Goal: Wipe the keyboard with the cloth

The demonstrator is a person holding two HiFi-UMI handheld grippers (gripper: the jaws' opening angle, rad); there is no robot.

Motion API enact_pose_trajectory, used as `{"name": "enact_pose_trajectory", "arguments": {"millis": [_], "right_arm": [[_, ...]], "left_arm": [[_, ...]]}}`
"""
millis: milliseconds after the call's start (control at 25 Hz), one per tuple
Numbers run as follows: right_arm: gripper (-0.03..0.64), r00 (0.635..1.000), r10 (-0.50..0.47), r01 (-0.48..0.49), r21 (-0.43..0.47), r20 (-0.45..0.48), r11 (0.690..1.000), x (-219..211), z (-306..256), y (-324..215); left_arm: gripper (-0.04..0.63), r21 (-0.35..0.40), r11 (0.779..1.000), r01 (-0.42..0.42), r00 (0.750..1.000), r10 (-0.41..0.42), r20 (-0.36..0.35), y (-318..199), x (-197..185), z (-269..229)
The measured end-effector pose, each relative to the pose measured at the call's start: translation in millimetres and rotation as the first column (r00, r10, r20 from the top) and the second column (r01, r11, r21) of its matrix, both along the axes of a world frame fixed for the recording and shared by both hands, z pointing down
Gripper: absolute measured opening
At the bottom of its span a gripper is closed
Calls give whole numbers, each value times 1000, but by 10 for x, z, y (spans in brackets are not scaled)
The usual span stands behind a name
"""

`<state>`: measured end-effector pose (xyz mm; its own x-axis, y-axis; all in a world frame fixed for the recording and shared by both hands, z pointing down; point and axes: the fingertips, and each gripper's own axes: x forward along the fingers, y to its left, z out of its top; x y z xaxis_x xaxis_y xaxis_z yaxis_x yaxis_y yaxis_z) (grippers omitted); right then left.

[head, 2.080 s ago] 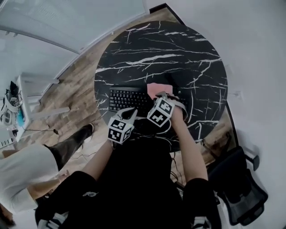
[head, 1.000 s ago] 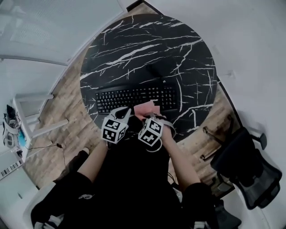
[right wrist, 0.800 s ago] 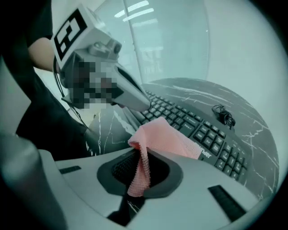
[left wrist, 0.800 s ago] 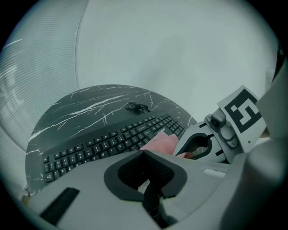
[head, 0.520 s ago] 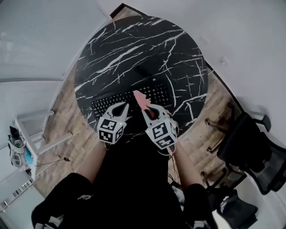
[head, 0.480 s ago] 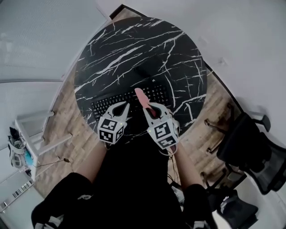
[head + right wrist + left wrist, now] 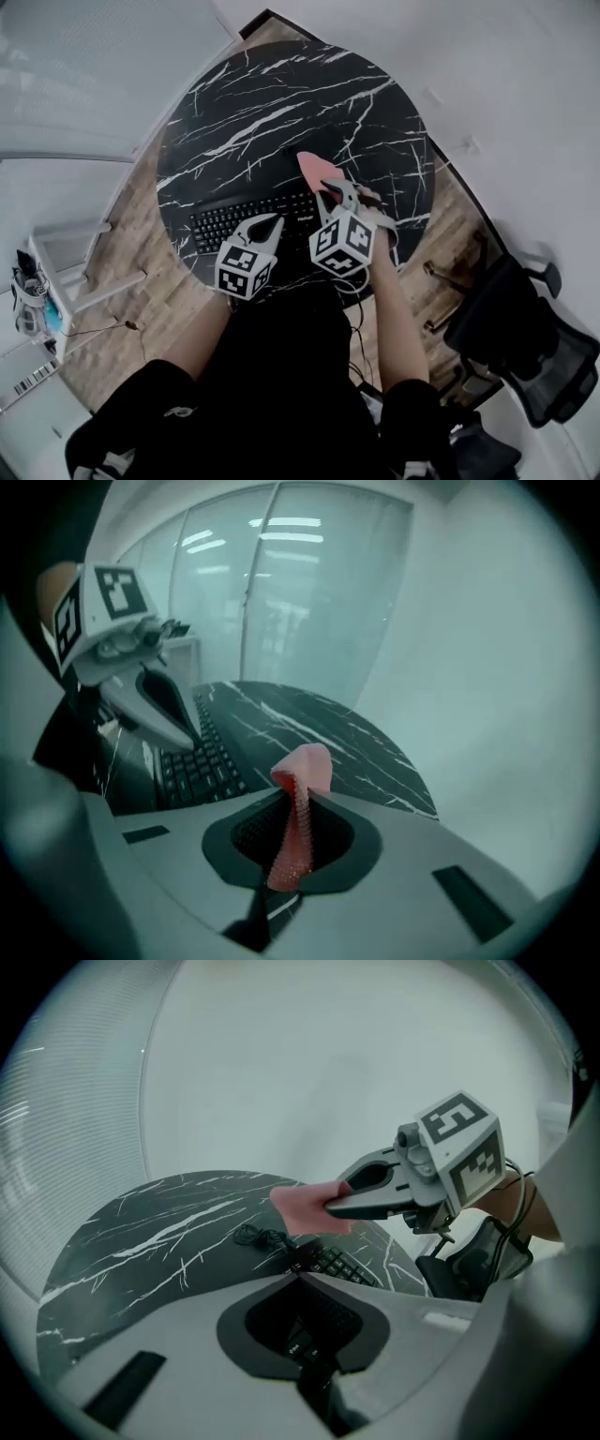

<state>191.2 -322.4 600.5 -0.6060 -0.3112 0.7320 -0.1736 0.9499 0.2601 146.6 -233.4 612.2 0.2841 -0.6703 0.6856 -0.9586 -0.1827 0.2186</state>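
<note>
Right gripper [image 7: 330, 189], clamped on the cloth [image 7: 314, 167], has just lifted past the keyboard's [image 7: 246, 217] far edge, so I reckon wiping has paused.

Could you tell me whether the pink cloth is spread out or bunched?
Bunched: the right gripper pinches the pink cloth into a narrow upright fold.

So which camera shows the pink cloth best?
The right gripper view: the cloth sits centre, pinched by the right tool. The left gripper view shows it smaller, side-on; the head view, tiny.
</note>
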Motion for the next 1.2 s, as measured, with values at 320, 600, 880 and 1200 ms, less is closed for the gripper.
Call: {"name": "enact_pose_trajectory", "arguments": {"millis": [320, 600, 880, 1200], "right_arm": [[18, 930, -247, 210, -159, -273, 965, 3, 851, 348], [18, 935, -238, 184, -211, -264, 960, 54, 925, 496], [18, 940, -215, 143, -266, -265, 953, 300, 977, 852], [18, 944, -184, 103, -288, -273, 952, 513, 1052, 1226]], "left_arm": [[-2, -69, 995, 68, 998, -68, -5, 266, -108, 218], [-2, -72, 993, 93, 995, -94, -14, 345, -148, 268], [-2, -54, 994, 94, 995, -95, -23, 466, -78, 212], [-2, -40, 996, 84, 996, -85, -30, 730, 3, 168]]}}
